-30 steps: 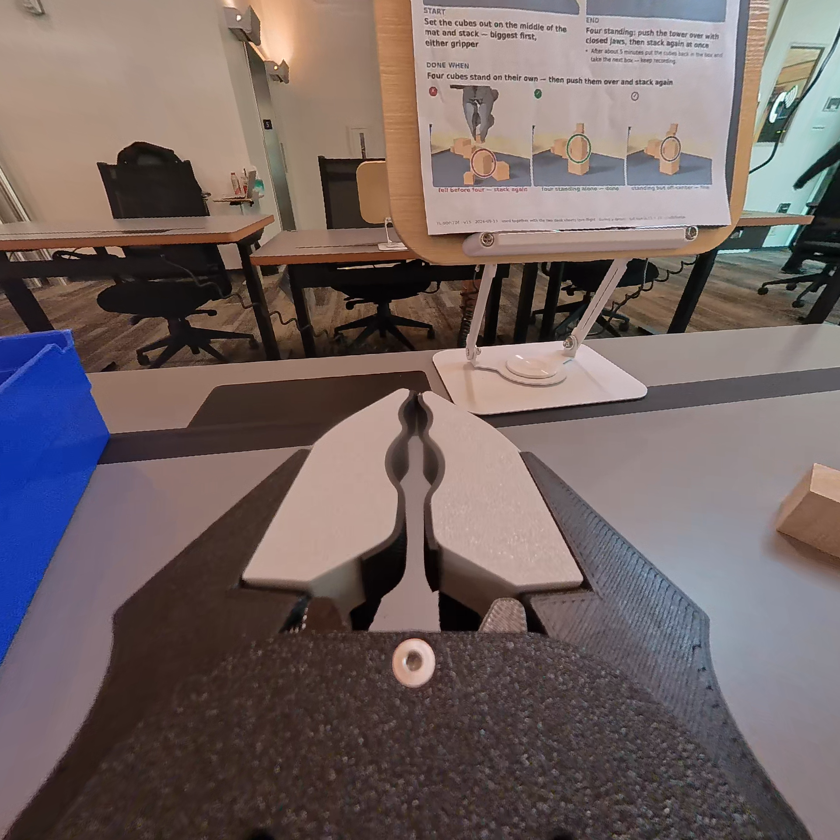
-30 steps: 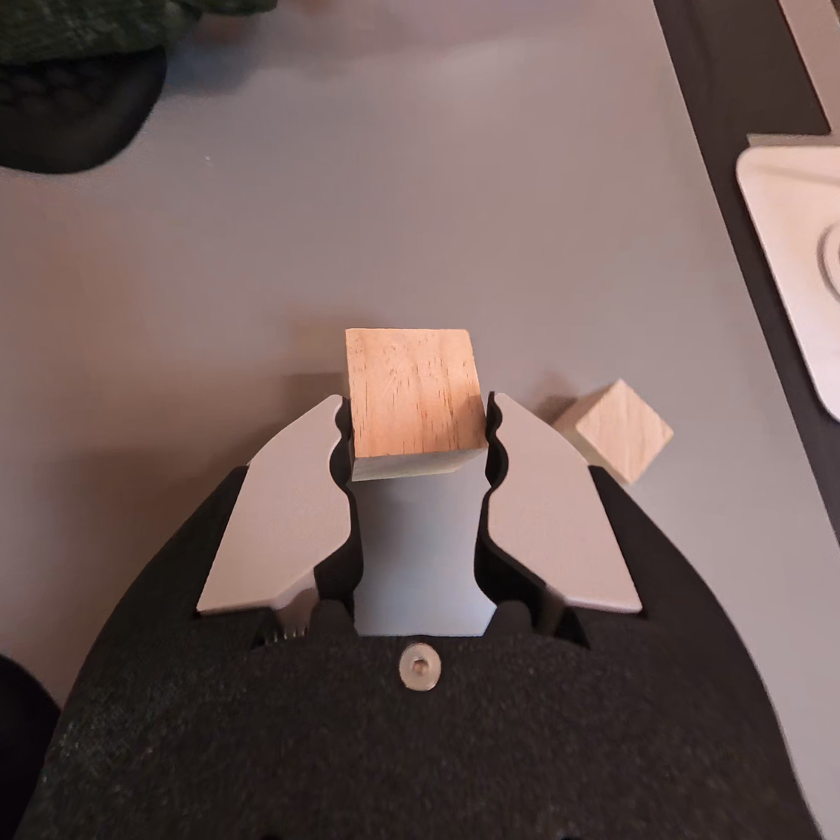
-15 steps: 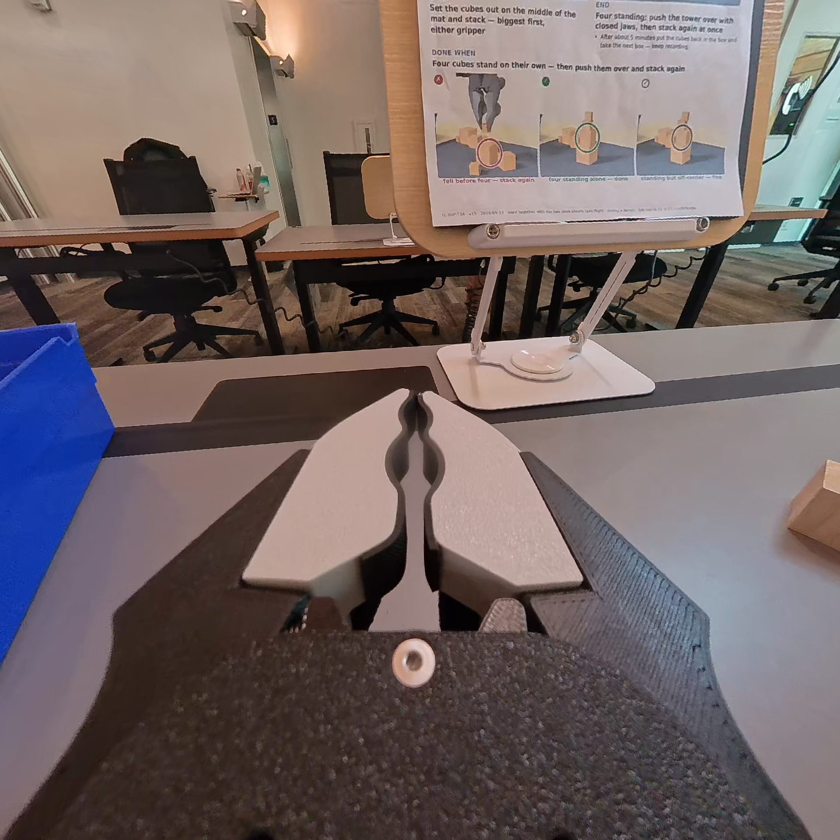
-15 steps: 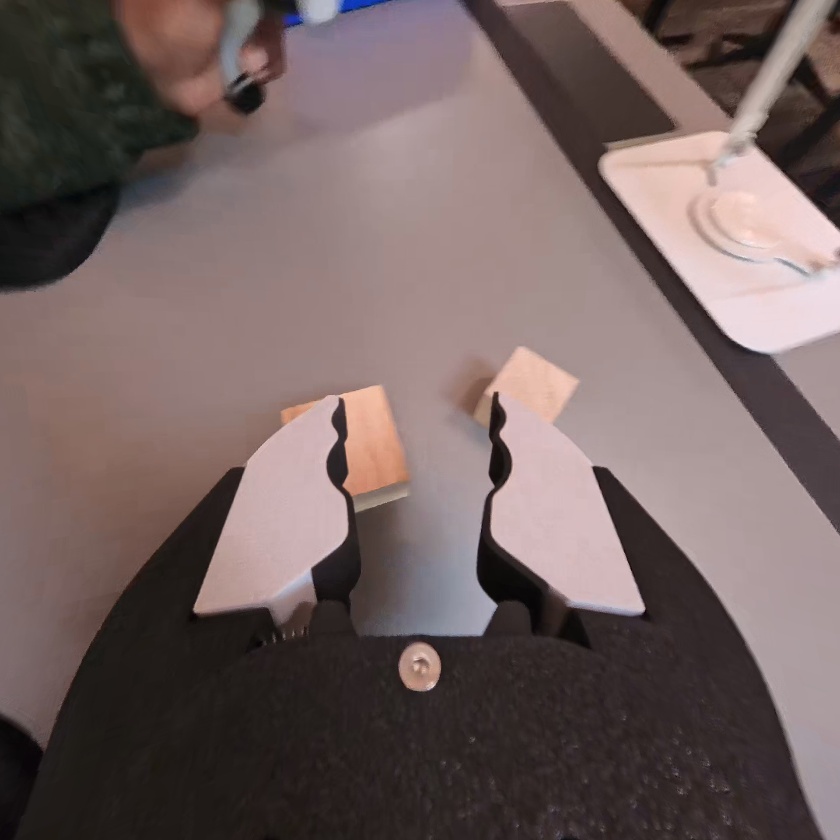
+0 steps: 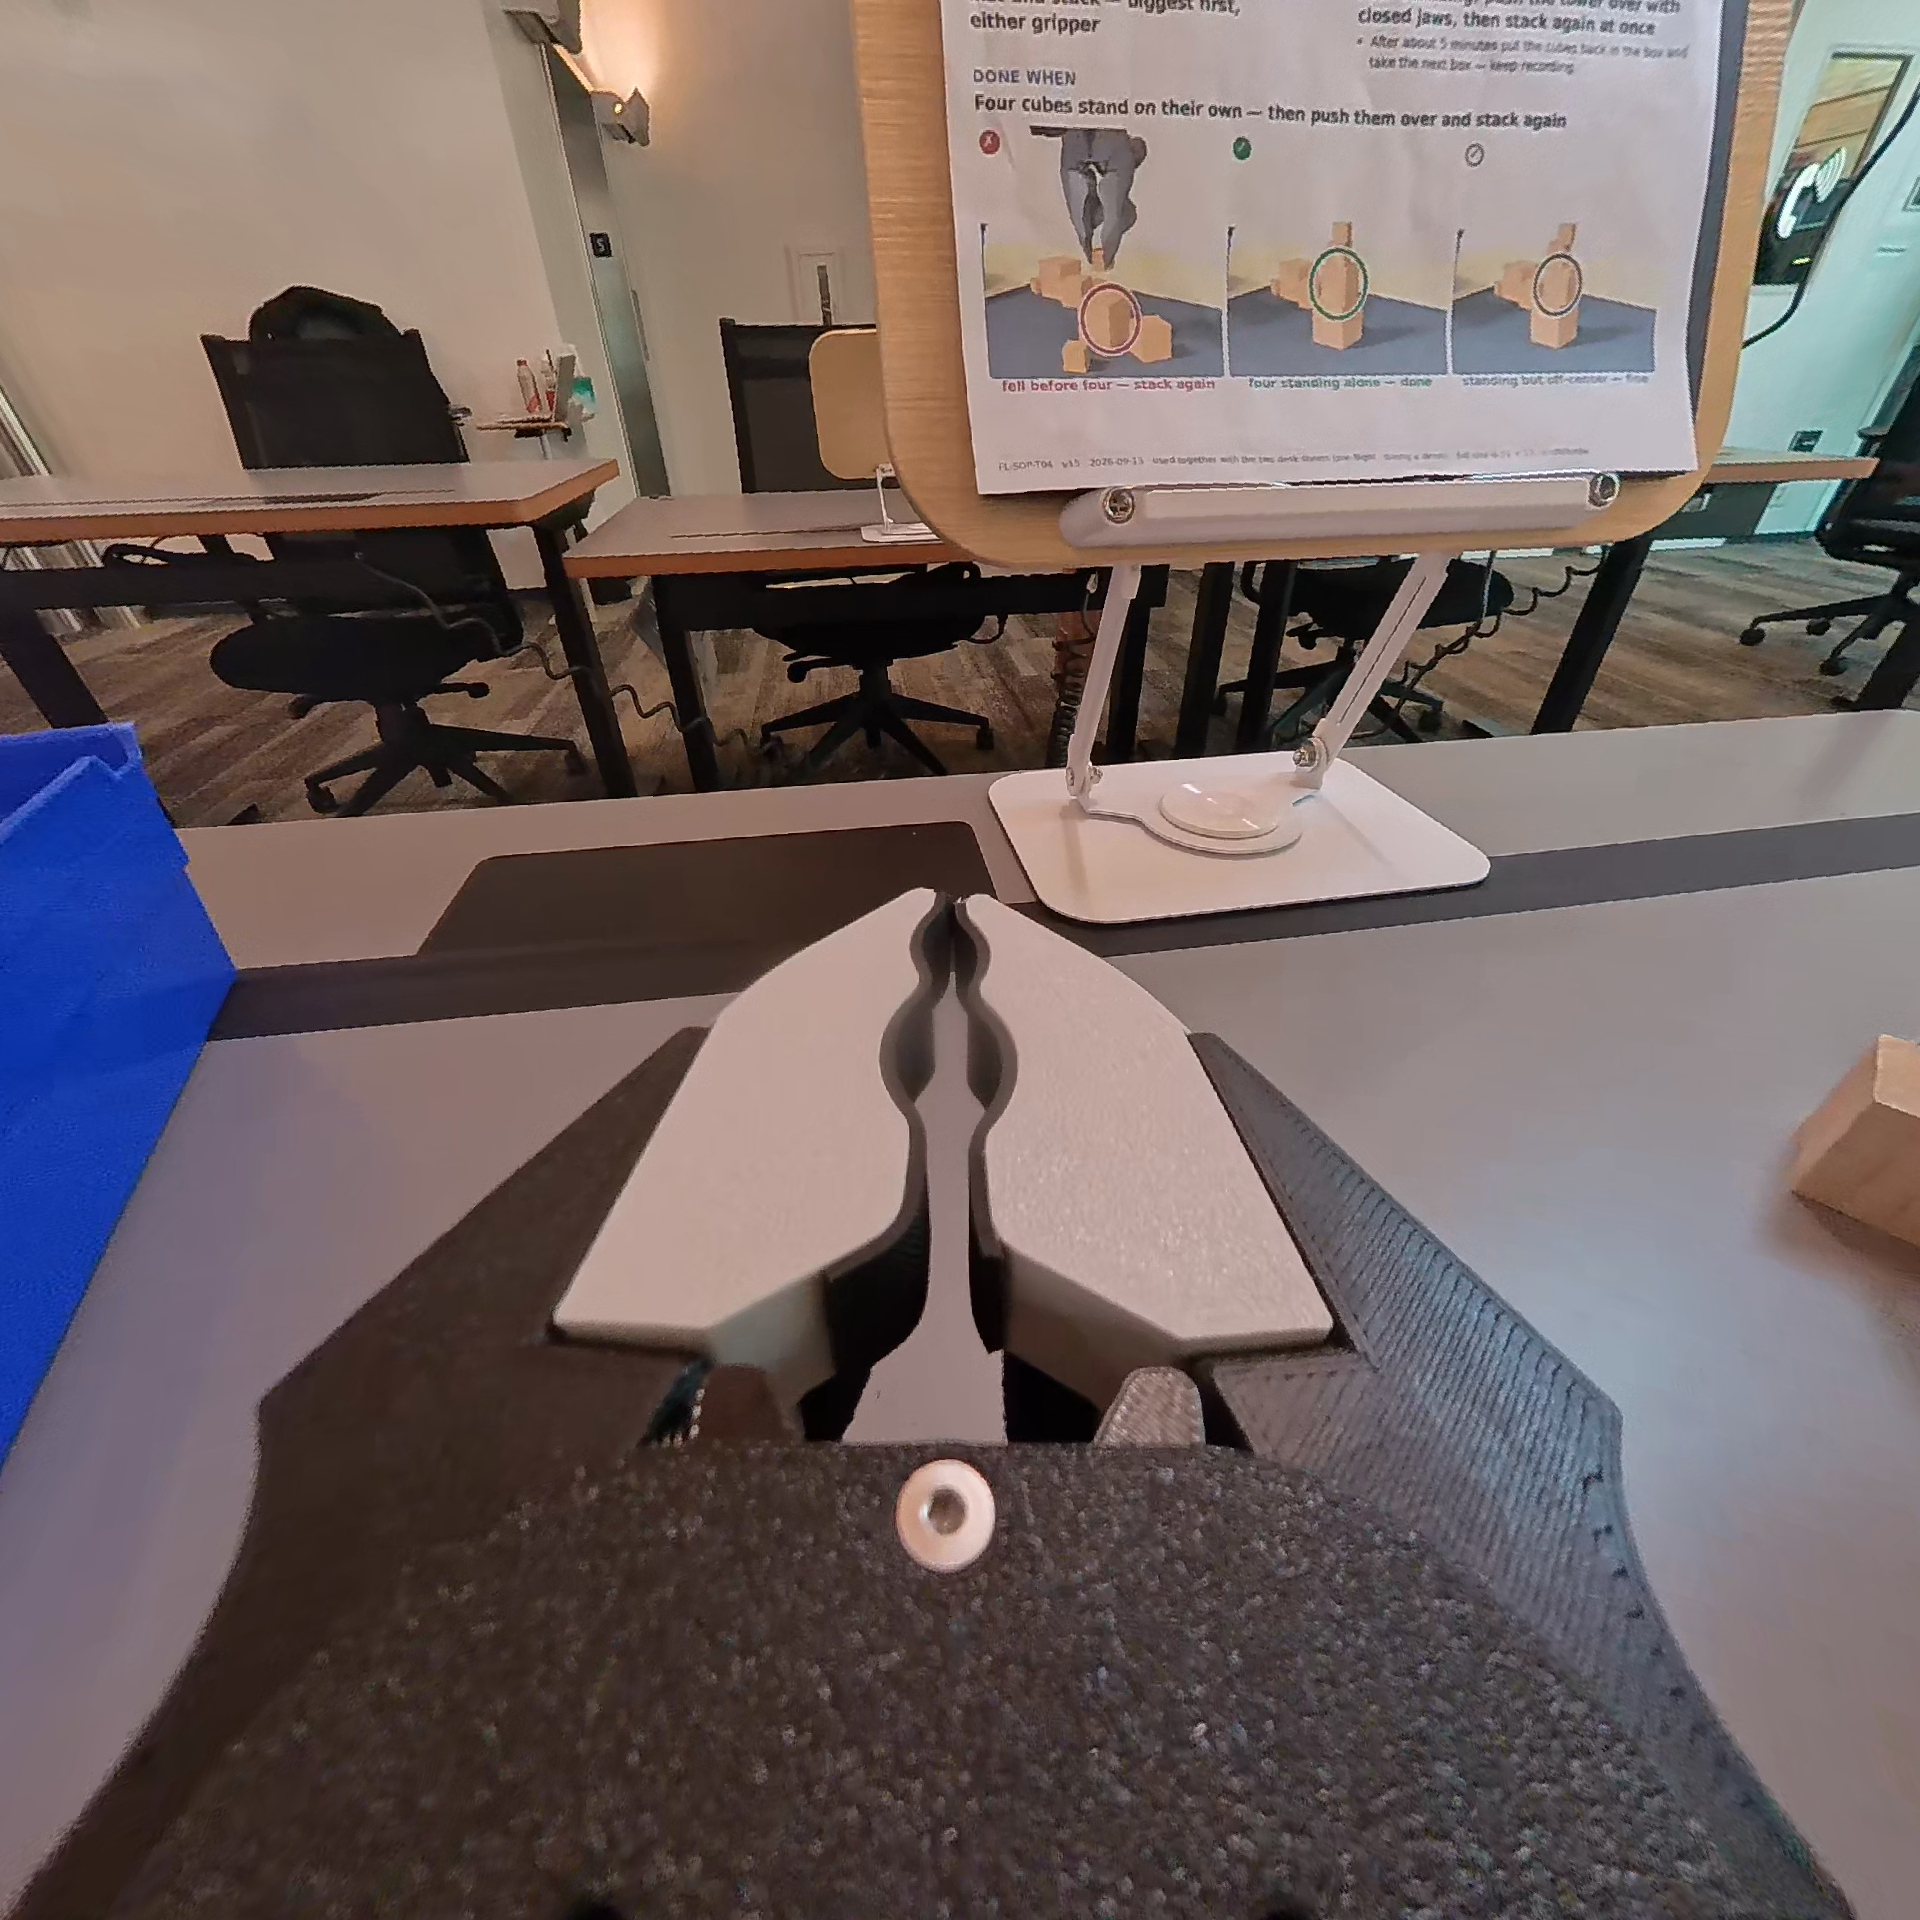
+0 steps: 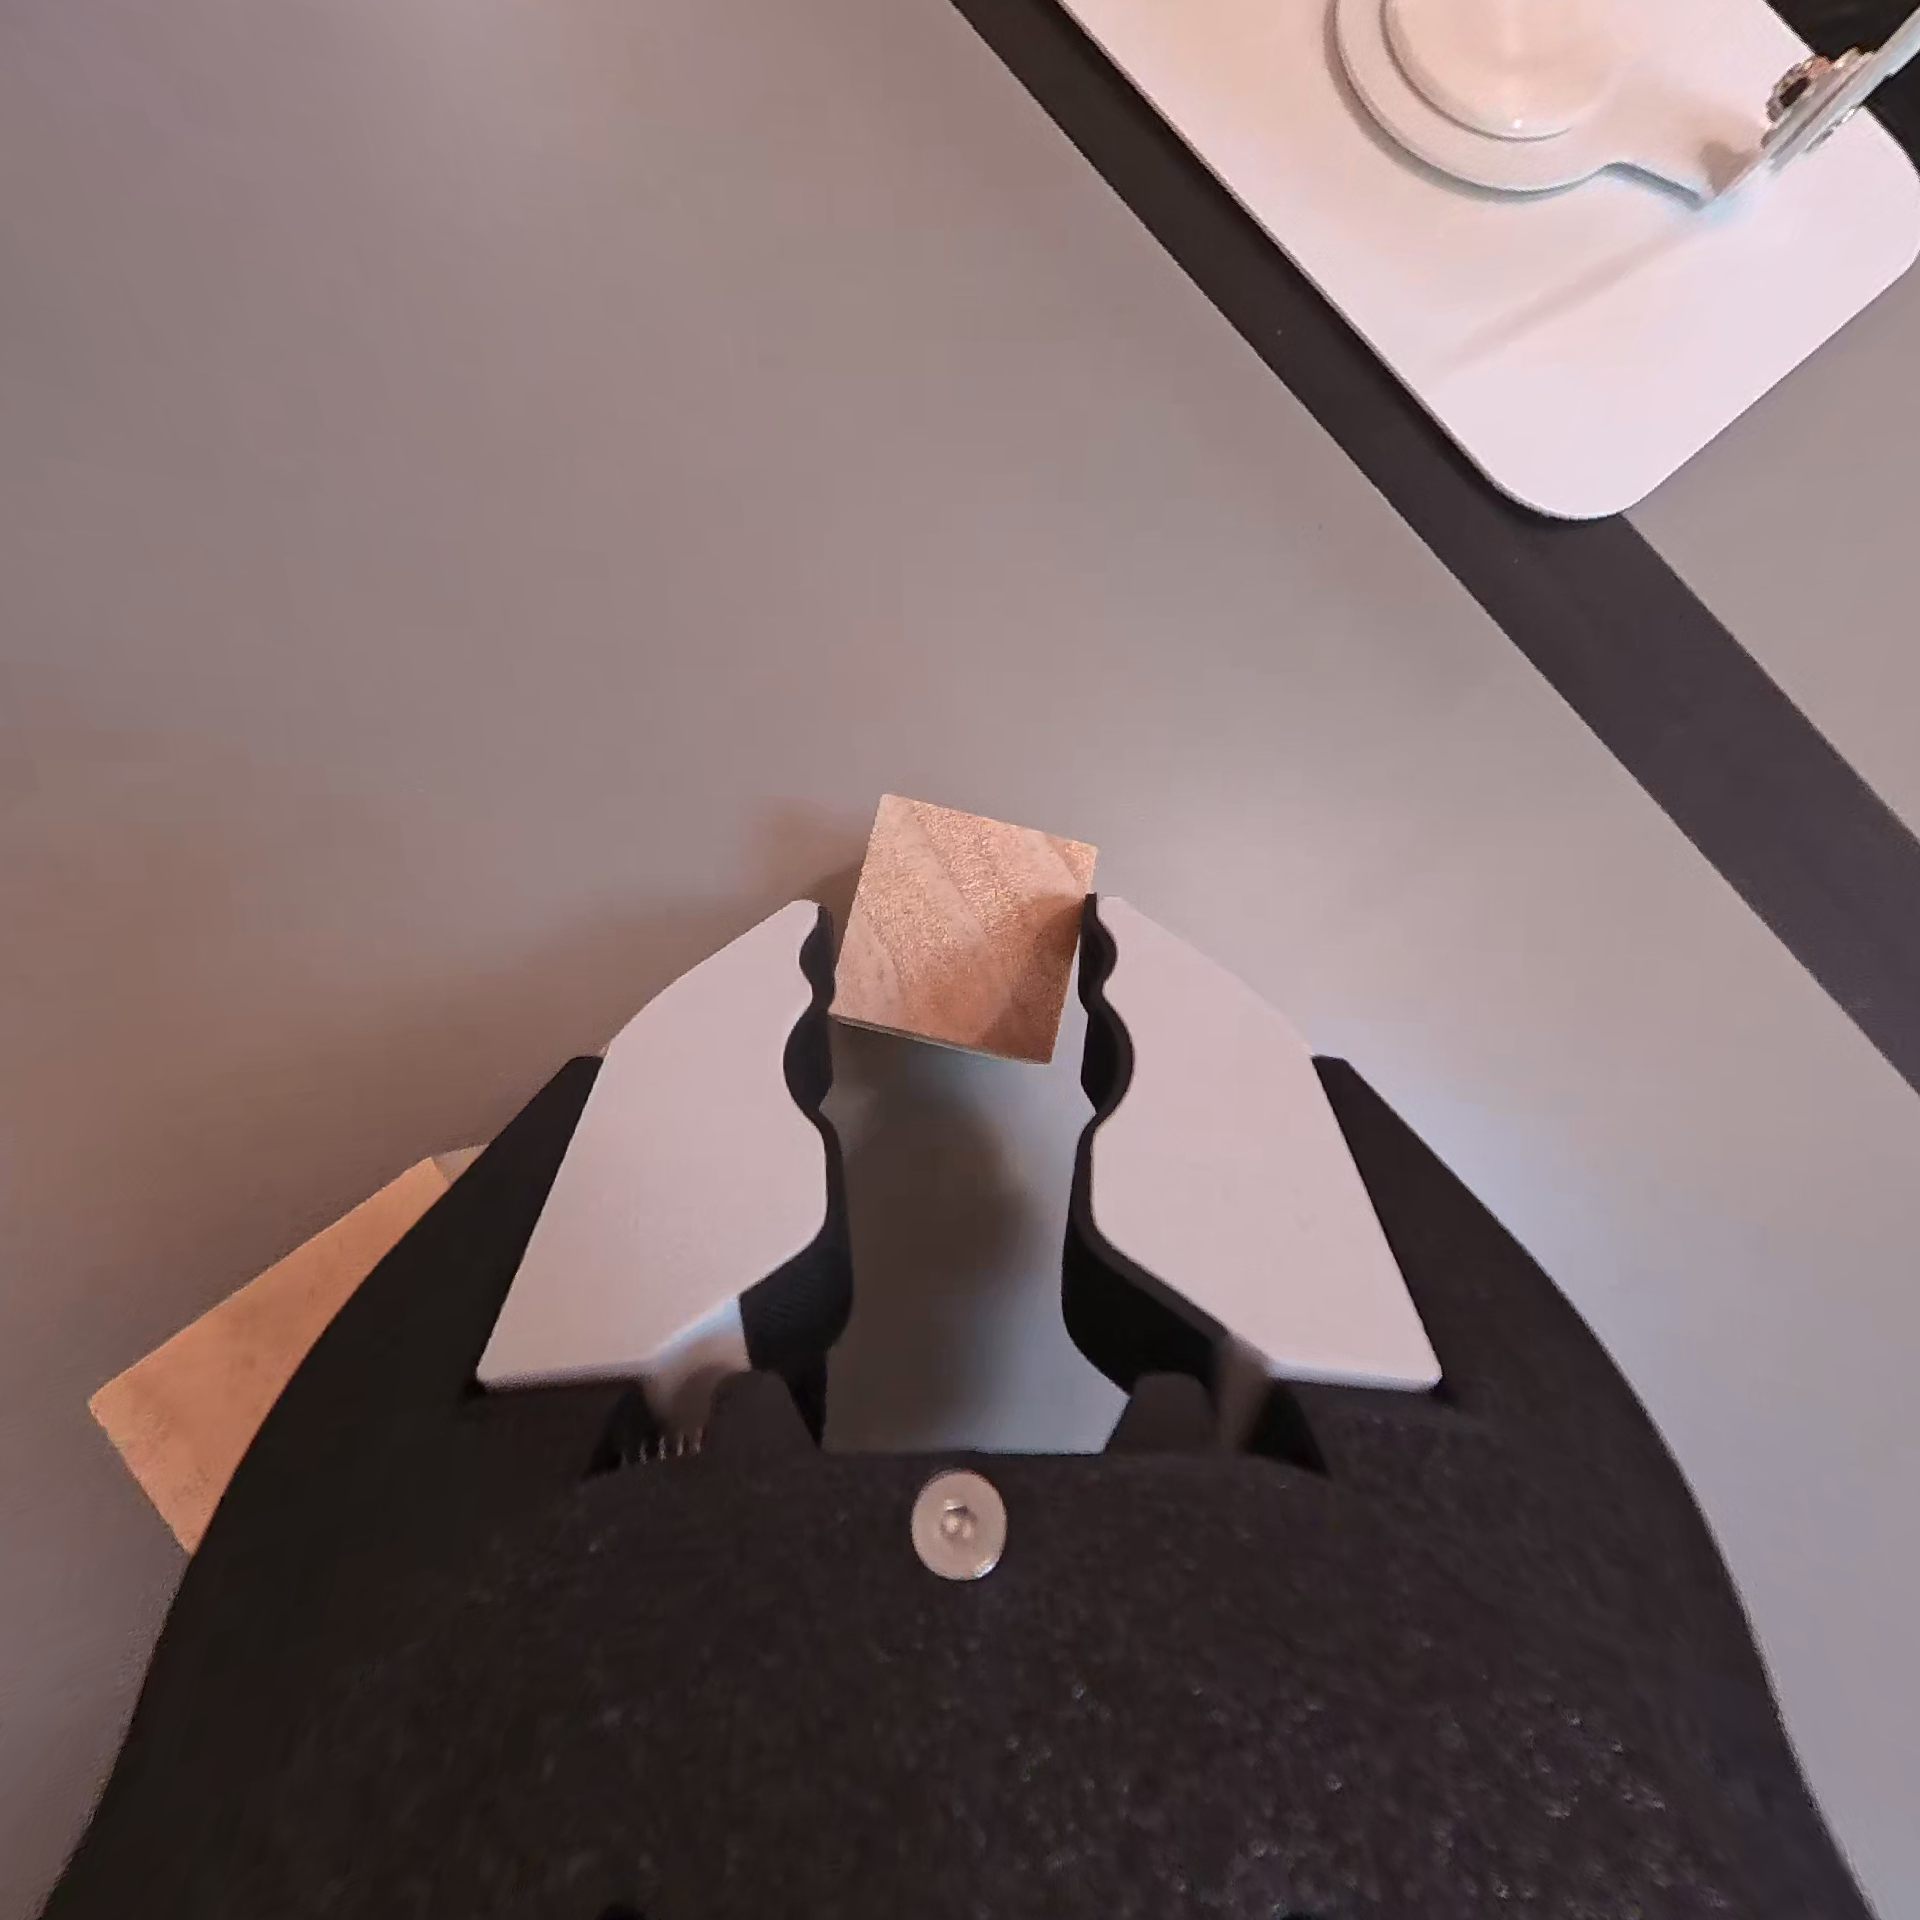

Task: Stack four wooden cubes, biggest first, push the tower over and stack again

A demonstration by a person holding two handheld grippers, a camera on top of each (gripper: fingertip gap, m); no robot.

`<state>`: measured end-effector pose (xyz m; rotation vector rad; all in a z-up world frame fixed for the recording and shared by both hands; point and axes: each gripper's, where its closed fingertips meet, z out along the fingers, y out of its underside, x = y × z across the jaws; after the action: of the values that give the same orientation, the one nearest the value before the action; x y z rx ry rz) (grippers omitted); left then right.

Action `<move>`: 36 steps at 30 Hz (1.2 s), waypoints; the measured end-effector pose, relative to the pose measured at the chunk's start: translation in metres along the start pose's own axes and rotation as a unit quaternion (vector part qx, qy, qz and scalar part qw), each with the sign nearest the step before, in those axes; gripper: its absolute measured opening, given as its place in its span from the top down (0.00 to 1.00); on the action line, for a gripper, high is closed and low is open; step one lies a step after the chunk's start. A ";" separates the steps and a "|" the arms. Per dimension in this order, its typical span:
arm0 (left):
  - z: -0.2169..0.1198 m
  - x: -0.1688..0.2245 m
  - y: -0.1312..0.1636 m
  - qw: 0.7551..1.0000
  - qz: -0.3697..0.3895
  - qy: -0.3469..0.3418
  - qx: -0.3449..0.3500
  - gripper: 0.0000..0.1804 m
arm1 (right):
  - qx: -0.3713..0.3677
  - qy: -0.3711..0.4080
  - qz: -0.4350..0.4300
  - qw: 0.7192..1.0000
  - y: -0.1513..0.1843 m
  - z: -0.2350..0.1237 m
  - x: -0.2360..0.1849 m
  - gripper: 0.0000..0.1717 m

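The right claw (image 6: 958,914) brackets a small pale wooden cube (image 6: 961,930) on the grey tabletop (image 6: 520,468) — pads touching both sides, clamped; the left claw (image 5: 956,909) idles together, empty.

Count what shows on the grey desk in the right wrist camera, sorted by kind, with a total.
Wooden cubes: 2
White stand base: 1
Right tool: 1
Total: 4
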<state>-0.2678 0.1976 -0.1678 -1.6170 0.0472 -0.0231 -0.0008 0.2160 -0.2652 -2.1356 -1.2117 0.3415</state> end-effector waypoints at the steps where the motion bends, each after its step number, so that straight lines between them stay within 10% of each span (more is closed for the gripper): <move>1: 0.000 0.000 0.000 1.000 -0.001 0.000 0.000 1.00 | 0.004 0.002 -0.005 1.000 -0.001 -0.002 0.001 0.74; 15: 0.002 0.006 0.007 1.000 0.007 0.008 -0.009 1.00 | 0.090 -0.162 -0.178 0.966 -0.012 -0.098 -0.050 0.74; 36: -0.005 0.018 -0.009 0.998 0.009 0.055 0.044 1.00 | 0.074 -0.216 -0.217 0.949 0.004 -0.100 -0.072 0.74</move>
<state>-0.2504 0.1926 -0.1585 -1.5269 0.1437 -0.0979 0.0145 0.1136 -0.1993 -1.6495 -1.7971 0.6982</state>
